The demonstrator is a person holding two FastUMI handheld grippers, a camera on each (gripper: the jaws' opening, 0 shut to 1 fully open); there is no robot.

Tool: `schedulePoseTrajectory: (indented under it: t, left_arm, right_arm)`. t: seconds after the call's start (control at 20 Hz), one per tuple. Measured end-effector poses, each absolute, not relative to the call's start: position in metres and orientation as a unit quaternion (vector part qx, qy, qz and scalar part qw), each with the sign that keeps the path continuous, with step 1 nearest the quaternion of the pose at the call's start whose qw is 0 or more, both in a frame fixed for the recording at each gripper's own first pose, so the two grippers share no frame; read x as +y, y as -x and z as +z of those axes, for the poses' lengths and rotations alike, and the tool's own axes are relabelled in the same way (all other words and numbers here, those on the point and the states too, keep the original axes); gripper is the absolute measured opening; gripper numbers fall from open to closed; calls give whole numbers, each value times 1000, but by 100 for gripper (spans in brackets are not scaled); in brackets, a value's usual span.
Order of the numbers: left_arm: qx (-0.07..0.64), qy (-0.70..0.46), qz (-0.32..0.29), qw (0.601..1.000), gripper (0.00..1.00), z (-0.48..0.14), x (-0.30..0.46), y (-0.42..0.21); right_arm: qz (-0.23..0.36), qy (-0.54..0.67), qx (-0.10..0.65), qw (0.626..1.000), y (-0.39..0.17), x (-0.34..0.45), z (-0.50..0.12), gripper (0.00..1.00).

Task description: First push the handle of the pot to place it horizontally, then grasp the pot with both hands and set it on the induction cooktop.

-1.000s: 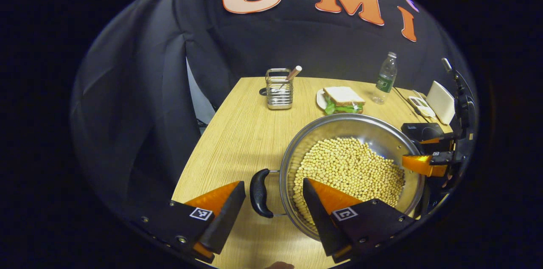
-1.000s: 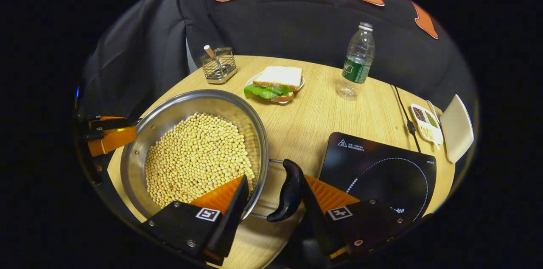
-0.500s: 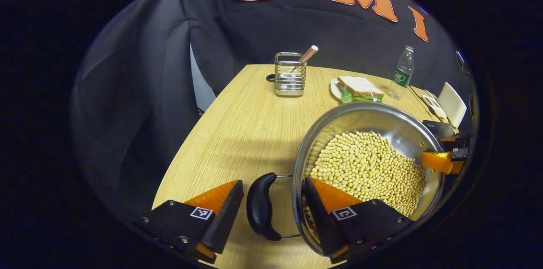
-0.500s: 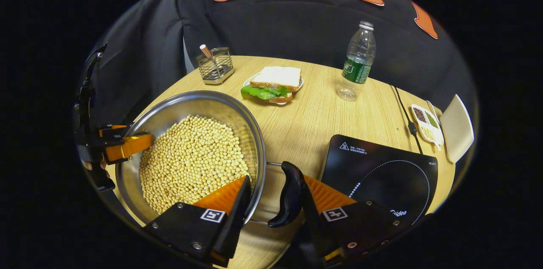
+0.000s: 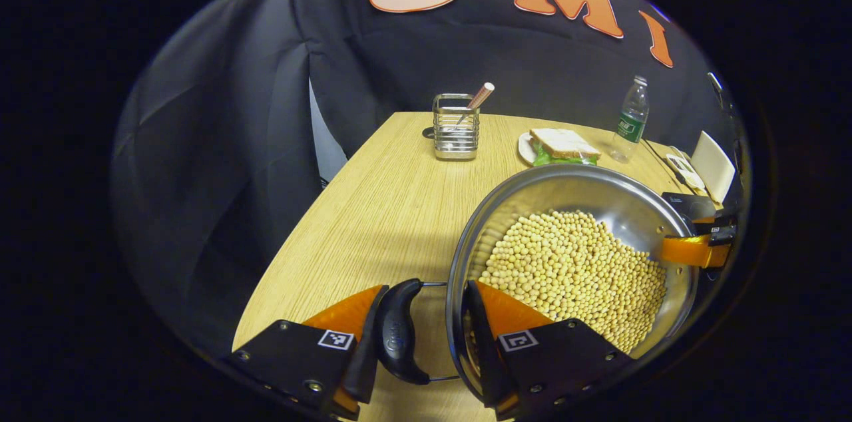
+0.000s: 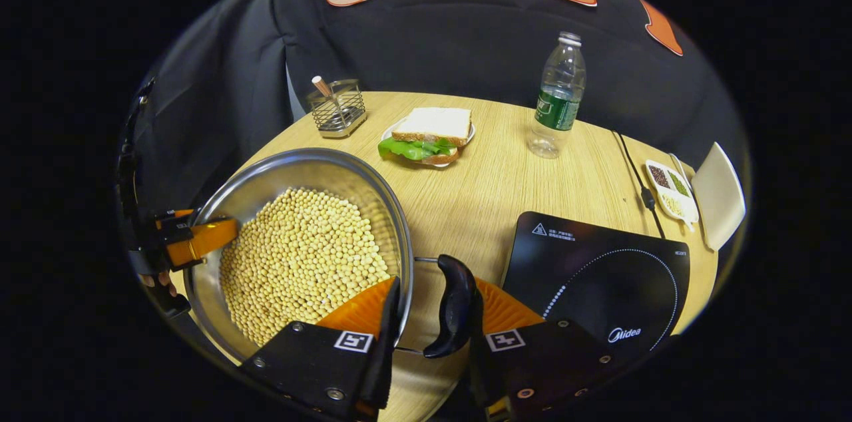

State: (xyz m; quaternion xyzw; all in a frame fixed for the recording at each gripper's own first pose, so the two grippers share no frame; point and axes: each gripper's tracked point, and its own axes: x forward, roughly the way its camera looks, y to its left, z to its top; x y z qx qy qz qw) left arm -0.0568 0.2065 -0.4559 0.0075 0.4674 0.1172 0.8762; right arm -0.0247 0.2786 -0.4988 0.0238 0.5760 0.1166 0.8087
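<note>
Both grippers' jaws have narrowed since earlier, now clamped across the pot (image 5: 572, 255) handles and rim.

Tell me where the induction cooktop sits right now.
In the right gripper view the induction cooktop lies flat on the table, right of the pot and its black handle, near the table's front edge, its cable running back.

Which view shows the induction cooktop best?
The right gripper view: the induction cooktop lies flat on the table, its ring marking in sight, right of the pot. In the left gripper view only a dark corner peeks out behind the pot's far rim.
</note>
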Motion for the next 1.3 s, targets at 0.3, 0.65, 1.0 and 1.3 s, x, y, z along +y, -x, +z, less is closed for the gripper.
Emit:
schedulePoseTrajectory:
  t: [0.3,0.65,1.0,1.3]
  left_arm:
    - [431,-14,103,896,63,-402,168,41]
    - [409,-36,56,910,63,-371,91,6]
    - [405,-53,2,913,63,-375,4,-26]
    - [417,-59,-35,906,63,-400,-67,-40]
  right_arm:
    - [99,-30,537,837,9,235,-455,46]
    - [57,-39,512,856,16,167,-415,46]
    - [5,-46,512,858,30,77,-408,46]
    - [-32,-50,526,849,50,17,-424,46]
